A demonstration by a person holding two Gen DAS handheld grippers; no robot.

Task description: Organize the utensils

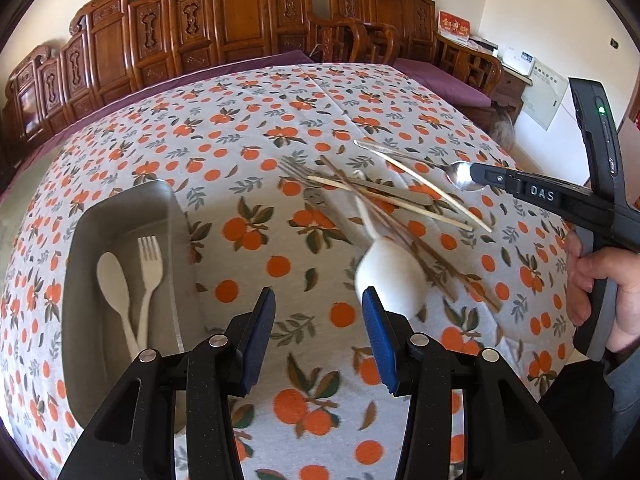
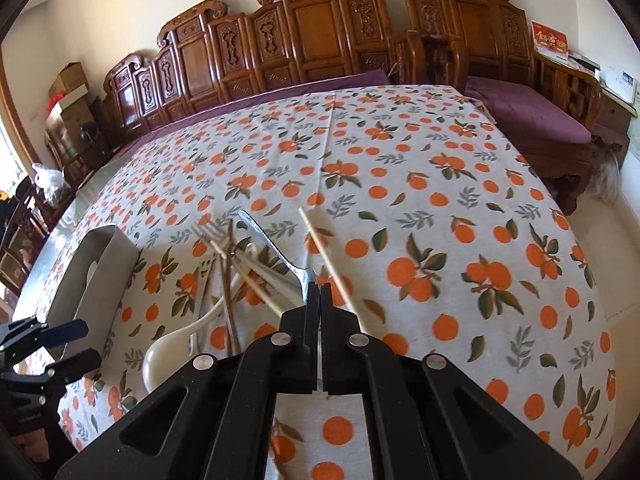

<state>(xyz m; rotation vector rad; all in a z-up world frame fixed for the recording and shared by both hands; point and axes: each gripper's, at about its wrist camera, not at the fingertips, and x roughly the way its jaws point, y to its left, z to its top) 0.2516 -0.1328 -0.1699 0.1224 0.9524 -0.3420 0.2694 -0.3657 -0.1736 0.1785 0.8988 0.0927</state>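
Observation:
A pile of utensils lies on the orange-print tablecloth: a metal fork (image 1: 296,170), pale chopsticks (image 1: 400,202), dark chopsticks (image 1: 420,248) and a white ceramic spoon (image 1: 390,274). My right gripper (image 2: 320,290) is shut on the bowl of a metal spoon (image 2: 272,246), also seen in the left wrist view (image 1: 460,174), with its handle raised over the pile. My left gripper (image 1: 318,304) is open and empty, just left of the white spoon. A grey tray (image 1: 120,216) at the left holds a white plastic spoon (image 1: 114,280) and fork (image 1: 150,268).
Carved wooden benches (image 2: 320,40) with purple cushions stand behind the table. The tray also shows at the left in the right wrist view (image 2: 100,272). The table's right edge drops to a pale floor (image 2: 616,248).

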